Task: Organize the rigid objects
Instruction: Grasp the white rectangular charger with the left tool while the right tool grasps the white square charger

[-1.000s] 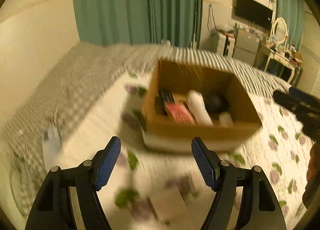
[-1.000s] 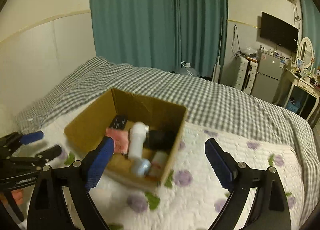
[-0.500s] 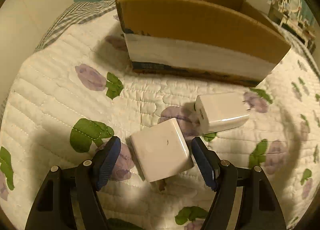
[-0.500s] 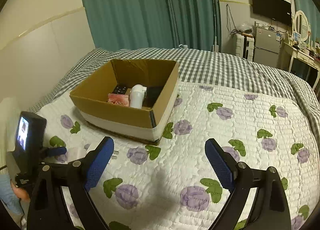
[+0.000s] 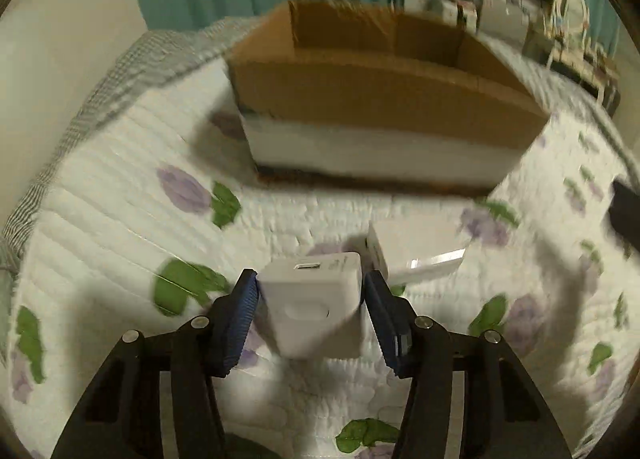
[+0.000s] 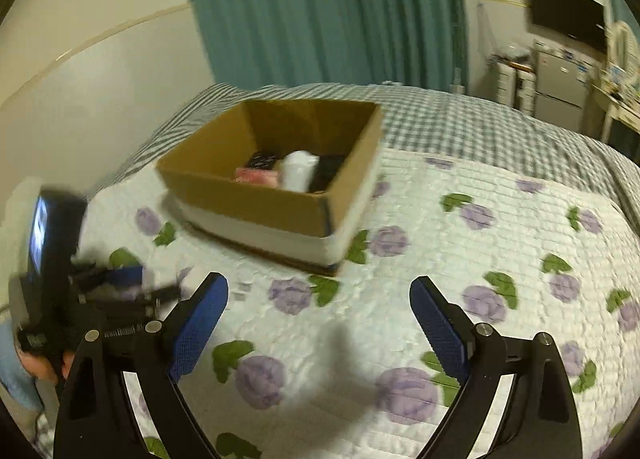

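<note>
Only the right view showed inside the cardboard box (image 6: 280, 195). The left gripper (image 5: 310, 299) clamped the white charger (image 5: 314, 299) between its fingers; the right gripper (image 6: 318, 311) was wide open and empty.

Nothing readable is showing up anywhere, honestly. The white charger block (image 5: 316, 299) is showing some faint grey print beside its port, but it's blurring out too small to make out. The cardboard box (image 6: 280, 195) is carrying a dark printed strip along its bottom edge, also smeared beyond reading.
</note>
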Tool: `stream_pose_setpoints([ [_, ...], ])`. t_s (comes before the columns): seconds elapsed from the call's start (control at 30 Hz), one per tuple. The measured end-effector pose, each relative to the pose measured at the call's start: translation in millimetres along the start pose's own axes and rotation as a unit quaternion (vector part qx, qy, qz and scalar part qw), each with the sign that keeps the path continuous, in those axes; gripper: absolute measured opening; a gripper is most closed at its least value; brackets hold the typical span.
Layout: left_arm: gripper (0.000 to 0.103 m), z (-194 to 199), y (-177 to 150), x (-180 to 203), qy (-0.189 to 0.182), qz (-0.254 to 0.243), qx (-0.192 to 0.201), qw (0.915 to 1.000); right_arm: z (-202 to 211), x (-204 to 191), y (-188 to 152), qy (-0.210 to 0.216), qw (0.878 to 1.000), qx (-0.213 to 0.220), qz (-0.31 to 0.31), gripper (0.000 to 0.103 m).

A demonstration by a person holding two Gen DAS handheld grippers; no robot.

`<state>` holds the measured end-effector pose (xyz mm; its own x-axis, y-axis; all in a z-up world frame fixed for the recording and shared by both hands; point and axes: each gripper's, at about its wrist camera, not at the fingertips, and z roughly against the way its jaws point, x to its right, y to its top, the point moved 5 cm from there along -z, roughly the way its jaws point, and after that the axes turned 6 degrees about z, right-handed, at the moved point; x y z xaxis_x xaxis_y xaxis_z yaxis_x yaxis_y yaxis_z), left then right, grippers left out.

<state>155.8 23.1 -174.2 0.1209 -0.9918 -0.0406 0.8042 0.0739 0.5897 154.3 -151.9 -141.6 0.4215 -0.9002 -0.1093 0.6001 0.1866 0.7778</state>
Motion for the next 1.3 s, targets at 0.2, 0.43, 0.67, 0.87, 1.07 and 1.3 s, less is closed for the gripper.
stream_pose_setpoints([
  [0.2,0.055,26,24,-18,-0.001,0.005,0.047,0.9989,-28,-46,1,0.048,0.997,-0.025,0.059,0.093],
  [0.43,0.055,19,36,-29,0.006,-0.003,0.054,0.9985,-84,-86,-2,0.075,0.99,-0.058,0.102,0.093],
  [0.67,0.054,16,32,-29,-0.002,-0.012,0.05,0.9987,-125,-95,-6,0.083,0.987,-0.091,0.107,0.079],
  [0.87,0.054,18,30,-27,-0.004,-0.01,0.051,0.9987,-123,-94,-11,0.07,0.986,-0.102,0.11,0.071],
  [1.07,0.054,39,30,-19,-0.014,-0.017,0.065,0.9976,-85,-88,-4,0.037,0.988,-0.081,0.124,0.064],
  [1.3,0.054,70,35,-11,-0.033,-0.023,0.085,0.9956,-37,-75,13,-0.004,0.991,-0.055,0.118,0.064],
])
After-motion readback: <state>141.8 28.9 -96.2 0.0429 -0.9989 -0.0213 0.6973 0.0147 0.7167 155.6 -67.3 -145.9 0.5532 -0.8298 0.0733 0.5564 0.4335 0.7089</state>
